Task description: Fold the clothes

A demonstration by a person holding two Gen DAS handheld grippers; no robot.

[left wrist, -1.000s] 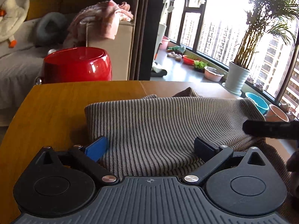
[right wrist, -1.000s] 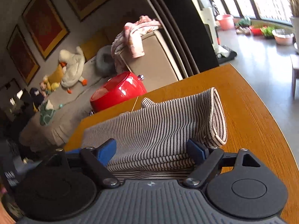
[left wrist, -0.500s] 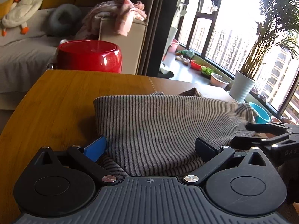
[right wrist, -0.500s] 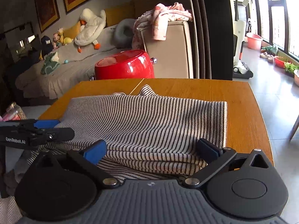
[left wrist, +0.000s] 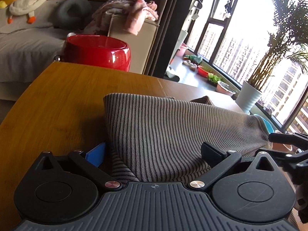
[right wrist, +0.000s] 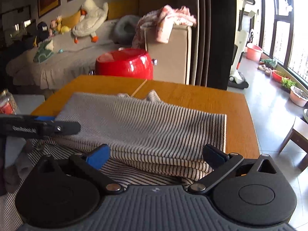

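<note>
The striped garment [right wrist: 146, 130] lies folded on the surface [right wrist: 202, 98], filling the centre and lower centre of both wrist views.

Right wrist view: the fingers of the right gripper [right wrist: 156, 155] are released and stand wide apart. The stacked near edge of the garment lies between them; neither pad presses on it. The right fold edge of the garment runs just above the black right finger [right wrist: 214, 155].

Left wrist view: the fingers of the left gripper [left wrist: 154, 153] are also spread wide and released. The blue left finger [left wrist: 96, 154] sits just beside the garment's left edge, over bare wood; the black finger rests against the fabric at lower right. In this view the right gripper enters at the right edge of the frame.

Garment appearance: knit fabric with narrow dark stripes on a light beige ground, folded into several layers, the top face smooth, a small point of fabric raised at the far edge.

The surface is orange-brown wood with a seam line across it. Beyond it, at upper centre, stands a red glossy container [right wrist: 125, 63]. Behind that are a sofa [right wrist: 57, 57] with a plush duck [right wrist: 90, 21] and a pink blanket [right wrist: 167, 19]. Windows and a potted plant [left wrist: 269, 57] occupy the right side.
</note>
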